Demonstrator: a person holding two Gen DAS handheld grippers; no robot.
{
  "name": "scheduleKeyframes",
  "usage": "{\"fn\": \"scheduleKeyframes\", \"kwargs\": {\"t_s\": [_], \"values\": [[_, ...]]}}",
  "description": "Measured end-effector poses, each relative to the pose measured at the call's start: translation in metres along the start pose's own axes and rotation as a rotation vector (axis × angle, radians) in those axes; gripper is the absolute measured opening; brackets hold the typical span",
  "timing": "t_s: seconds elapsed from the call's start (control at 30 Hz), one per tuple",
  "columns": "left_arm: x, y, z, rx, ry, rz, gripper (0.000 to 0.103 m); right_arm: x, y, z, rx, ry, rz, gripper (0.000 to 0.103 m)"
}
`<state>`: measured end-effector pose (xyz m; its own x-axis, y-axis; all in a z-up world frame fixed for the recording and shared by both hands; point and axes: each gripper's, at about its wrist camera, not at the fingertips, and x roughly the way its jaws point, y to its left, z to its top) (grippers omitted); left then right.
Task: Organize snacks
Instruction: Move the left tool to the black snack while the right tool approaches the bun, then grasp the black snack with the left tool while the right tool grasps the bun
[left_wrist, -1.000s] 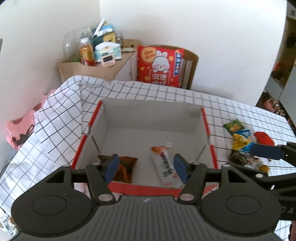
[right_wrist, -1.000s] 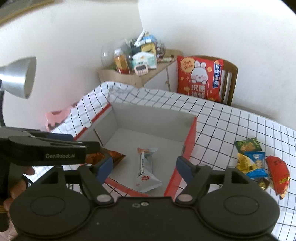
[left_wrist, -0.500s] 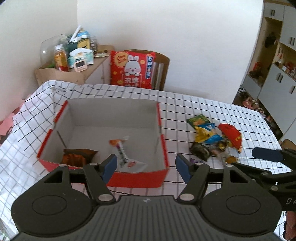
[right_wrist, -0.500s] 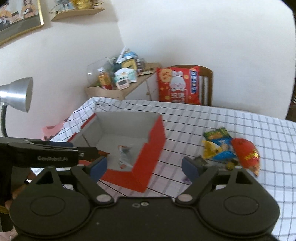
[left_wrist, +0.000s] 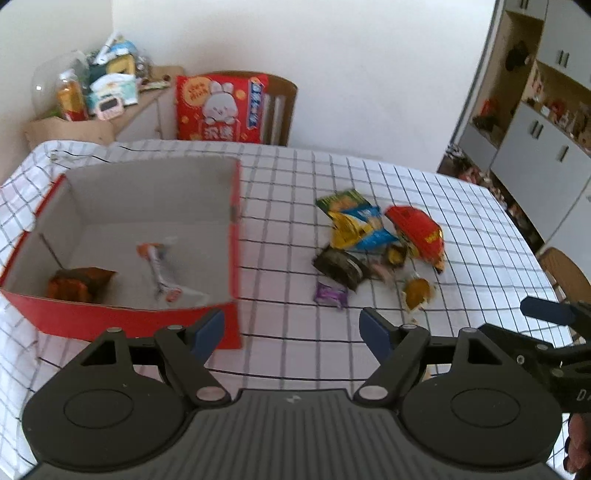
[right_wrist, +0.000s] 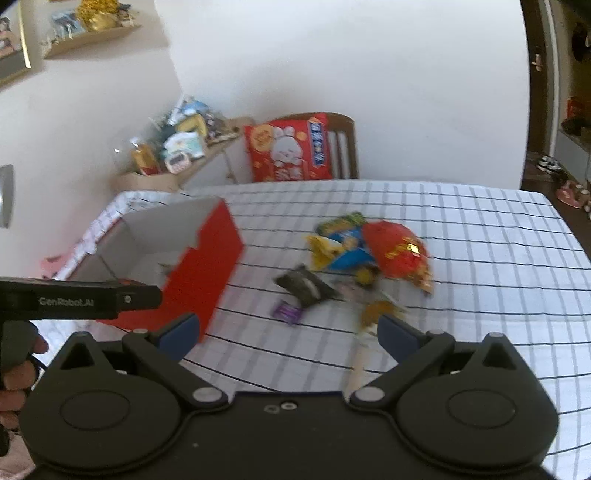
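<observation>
Plainly, the box (left_wrist: 229, 236) sits at left of the left-wrist frame so that snacks can be dropped in from the pile (left_wrist: 376, 243), which lies apart from it at centre right on the checked cloth (left_wrist: 461, 229). Two packets, an orange one (left_wrist: 74, 286) and a white one (left_wrist: 159, 266), already lie on the box floor, so sorting seems under way. The left gripper (left_wrist: 291, 328) hovers low in the frame, jaws spread and empty, aimed between box and pile. The right gripper (right_wrist: 288, 330) hangs likewise with jaws spread, nothing between them, pointing toward the purple packet (right_wrist: 286, 313) and dark packet (right_wrist: 306, 286); motion blur makes the smaller wrappers hard to identify.
</observation>
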<state>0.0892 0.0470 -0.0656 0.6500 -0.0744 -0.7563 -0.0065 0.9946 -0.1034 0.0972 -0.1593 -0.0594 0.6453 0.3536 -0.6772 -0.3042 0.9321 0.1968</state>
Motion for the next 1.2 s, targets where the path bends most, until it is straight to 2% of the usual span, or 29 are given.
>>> {"fn": "scheduleKeyframes", "kwargs": {"t_s": [0.27,0.5,0.67,0.93,1.2], "values": [[0.043,-0.03,0.016,0.02,0.031,0.029,0.08,0.016,-0.046,-0.001,-0.001,0.037,-0.069,0.102],[0.089,-0.045,0.037,-0.018,0.119,0.028,0.08,0.046,-0.071,0.011,-0.039,0.091,-0.077,0.099],[0.125,-0.05,0.055,-0.124,0.202,0.039,0.08,0.072,-0.08,0.014,-0.086,0.146,-0.052,0.096],[0.178,-0.039,0.07,-0.353,0.331,0.059,0.08,0.113,-0.091,0.015,-0.047,0.201,-0.042,0.084],[0.208,-0.042,0.073,-0.405,0.368,0.07,0.079,0.141,-0.088,0.014,-0.055,0.233,-0.046,0.075]]}}
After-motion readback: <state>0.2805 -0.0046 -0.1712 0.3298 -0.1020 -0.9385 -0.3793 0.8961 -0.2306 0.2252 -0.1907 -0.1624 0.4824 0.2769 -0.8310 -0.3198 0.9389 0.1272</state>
